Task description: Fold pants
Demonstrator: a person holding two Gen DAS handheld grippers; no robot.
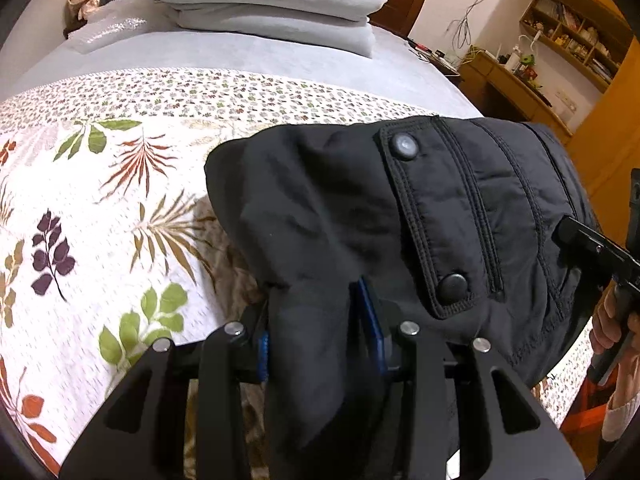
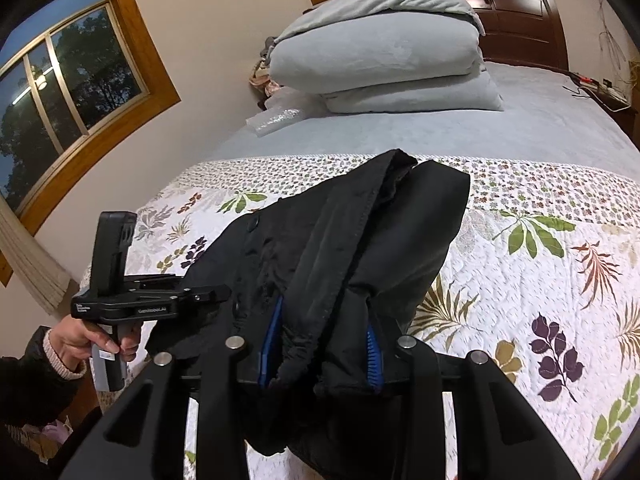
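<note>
Both the left claw point(image 1: 320, 344) and the right claw point(image 2: 320, 344) pinch bunched black pants point(image 1: 420, 220), held lifted above the floral bed quilt point(image 1: 100, 208), so folding looks barely begun: spreading flat and every fold remain.

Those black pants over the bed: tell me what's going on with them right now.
A person holds a handheld gripper in each hand. The left gripper and the right gripper are each clamped on a bunch of the black pants, with fabric pinched between the jaws. The pants hang between them above the floral quilt, bunched and not yet laid out for folding. A stack of grey bedding sits further up the bed.
</note>
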